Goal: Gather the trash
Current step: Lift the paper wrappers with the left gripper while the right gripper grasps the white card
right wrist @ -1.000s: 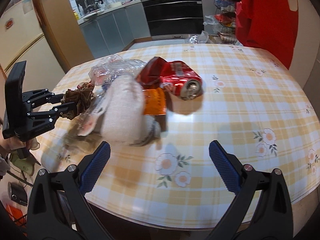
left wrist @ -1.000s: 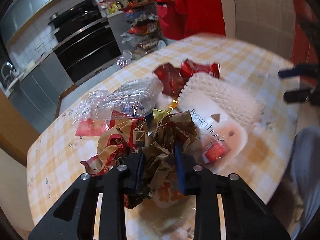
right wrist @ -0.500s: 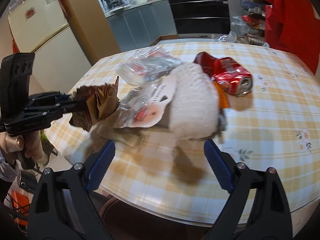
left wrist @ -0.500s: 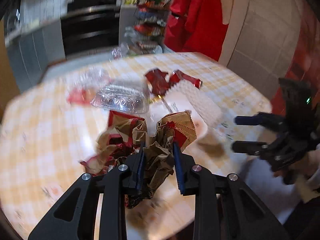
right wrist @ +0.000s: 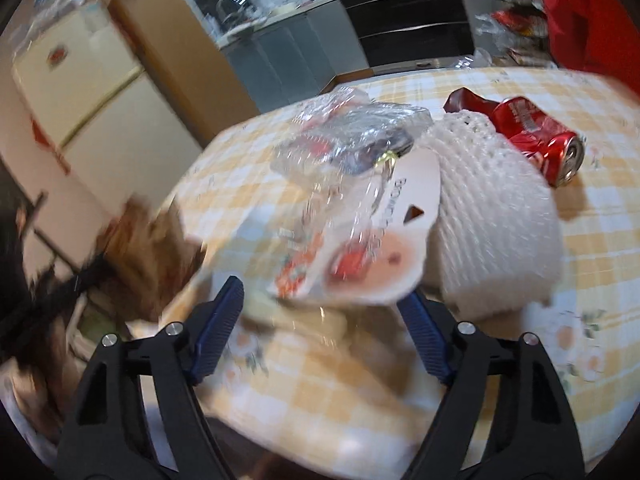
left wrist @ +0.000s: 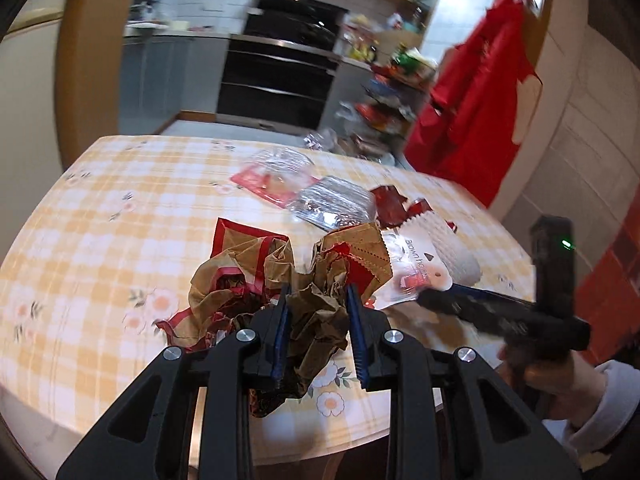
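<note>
While held above the table edge: left gripper [left wrist: 316, 320], jaws narrow and clamped on the crumpled brown paper bag [left wrist: 312, 300].
Brown paper bag: creased kraft paper with red borders and a zigzag-cut rim, bunched between the blue ribbed pads.
Right gripper [right wrist: 320, 320]: jaws wide but closing; the near edge of the white card package [right wrist: 384, 240] lies between the pads, neither pad pressing on it.
White card package: flat rounded card under wrinkled clear film, beside a white knitted roll [right wrist: 488, 224].
Crushed red can [right wrist: 532, 140]: dented metal, lying on its side behind the roll.
Clear plastic container [left wrist: 332, 204]: ribbed, glossy, farther back.
Table [left wrist: 100, 216]: round, yellow checked floral cloth.
</note>
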The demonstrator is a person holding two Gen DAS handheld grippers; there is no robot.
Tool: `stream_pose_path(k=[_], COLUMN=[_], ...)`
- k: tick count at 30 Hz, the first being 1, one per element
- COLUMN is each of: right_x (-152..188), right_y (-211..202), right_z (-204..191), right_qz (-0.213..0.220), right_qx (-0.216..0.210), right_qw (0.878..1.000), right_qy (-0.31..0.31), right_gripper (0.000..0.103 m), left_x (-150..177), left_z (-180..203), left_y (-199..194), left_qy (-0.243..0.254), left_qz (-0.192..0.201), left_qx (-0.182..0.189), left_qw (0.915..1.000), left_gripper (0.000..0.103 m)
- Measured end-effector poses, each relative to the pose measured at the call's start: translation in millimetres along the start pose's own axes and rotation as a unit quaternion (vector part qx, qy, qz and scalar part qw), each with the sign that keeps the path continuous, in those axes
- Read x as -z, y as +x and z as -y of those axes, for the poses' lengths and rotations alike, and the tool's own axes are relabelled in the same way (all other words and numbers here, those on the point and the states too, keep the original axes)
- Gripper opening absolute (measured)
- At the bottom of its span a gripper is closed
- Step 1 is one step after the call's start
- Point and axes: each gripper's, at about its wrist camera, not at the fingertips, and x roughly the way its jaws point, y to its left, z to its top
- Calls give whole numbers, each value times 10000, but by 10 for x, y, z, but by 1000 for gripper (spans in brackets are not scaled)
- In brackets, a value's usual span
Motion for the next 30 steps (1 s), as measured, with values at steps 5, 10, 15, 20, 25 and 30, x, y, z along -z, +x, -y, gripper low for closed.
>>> stream_pose_path(k=[5, 10, 15, 20, 25, 30], right_x=[-106, -102, -103, -170, -179, -36], right_y=[144, -20, -283, -521, -921, -1467], right_z=[155, 108, -50, -159, -269, -257], right_qz=[133, 273, 539, 847, 1172, 1460], right_qx=[37, -212, -422, -313, -271, -134], right_qw=[9964, 9939, 9936, 9945, 9926, 9886], right_qy=[841, 1045, 894, 534, 149, -349], right_gripper=[38, 17, 11, 11, 11, 11], left_x=[127, 296, 361, 333, 328, 372], left_z=[-61, -113, -127, -36, 152, 394], left_y=[-163, -304, -376, -505, -650, -761], left_qy=[-272, -450, -572, -533, -398, -420], left_qz=[188, 419, 412, 499, 520, 412], left_qx=[-23, -40, -24, -15, 106, 348], left_qw=[9994, 9981, 9975, 9973, 9978, 9977], left_gripper=[26, 26, 26, 26, 26, 26])
